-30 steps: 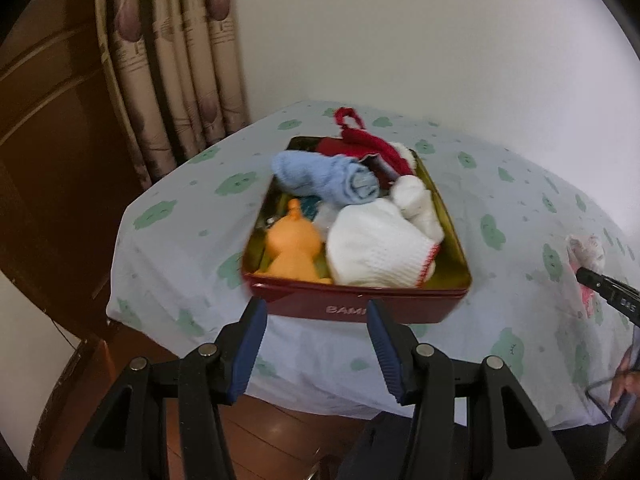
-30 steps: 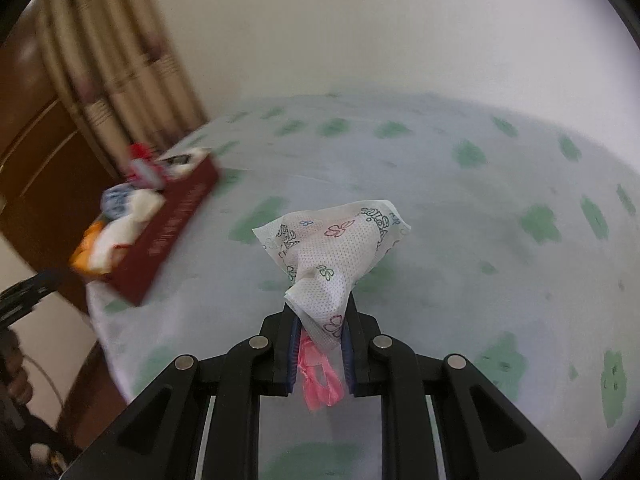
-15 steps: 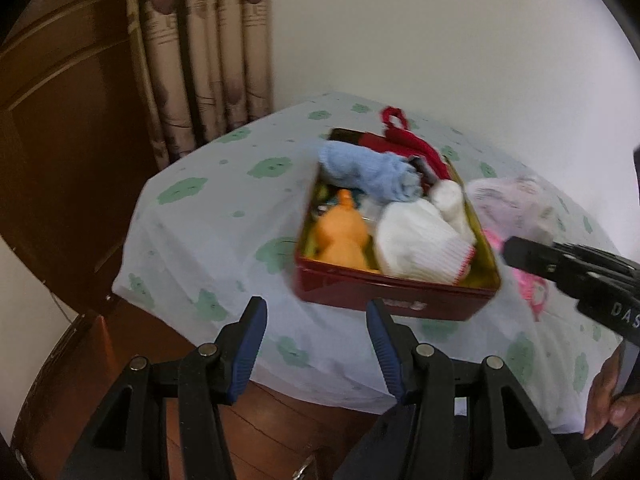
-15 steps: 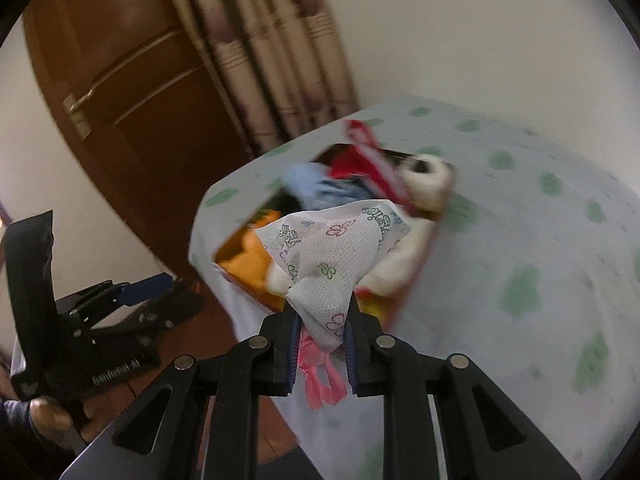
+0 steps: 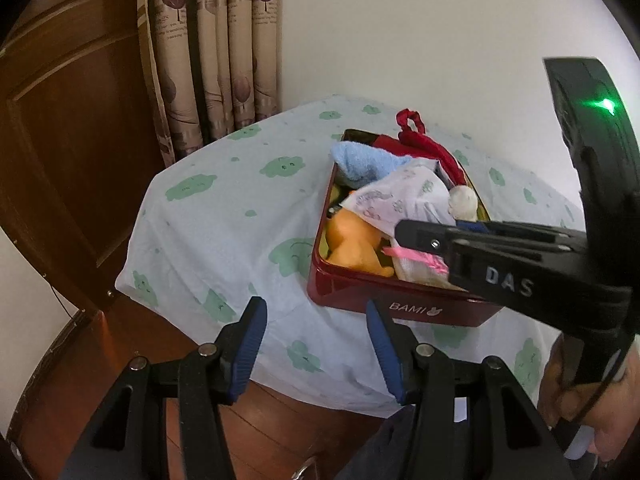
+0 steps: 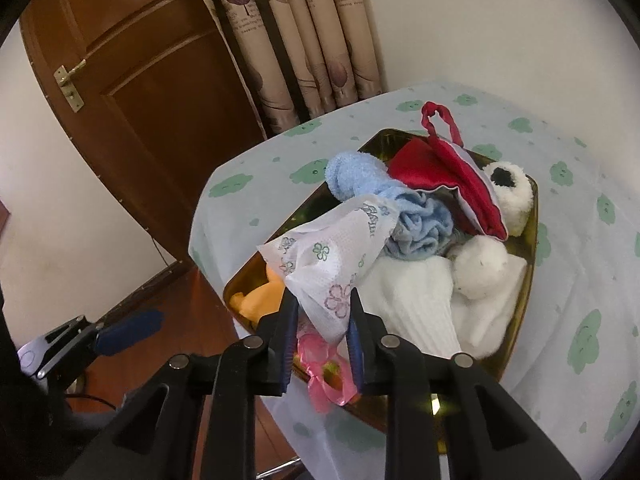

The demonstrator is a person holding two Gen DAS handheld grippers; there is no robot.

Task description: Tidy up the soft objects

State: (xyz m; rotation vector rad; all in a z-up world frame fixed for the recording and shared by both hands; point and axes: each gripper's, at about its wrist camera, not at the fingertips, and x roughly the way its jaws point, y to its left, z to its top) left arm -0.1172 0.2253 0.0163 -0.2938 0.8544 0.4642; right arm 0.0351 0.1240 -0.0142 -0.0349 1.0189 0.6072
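Red tin [image 5: 400, 305] sits near the table edge; left gripper [image 5: 316, 340] hangs wide open and empty, leaving room. Right wrist: right gripper [image 6: 322, 316] pinches the printed pouch [image 6: 336, 256] over the tin (ready to drop, I'd judge). Cloud-print tablecloth [image 6: 580, 240], curtain, wooden door.

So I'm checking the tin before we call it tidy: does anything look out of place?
Mostly the red pouch: its loop sticks out over the far rim of the red tin. The right tongs hold the printed cloth bag above the pile, not yet set down.
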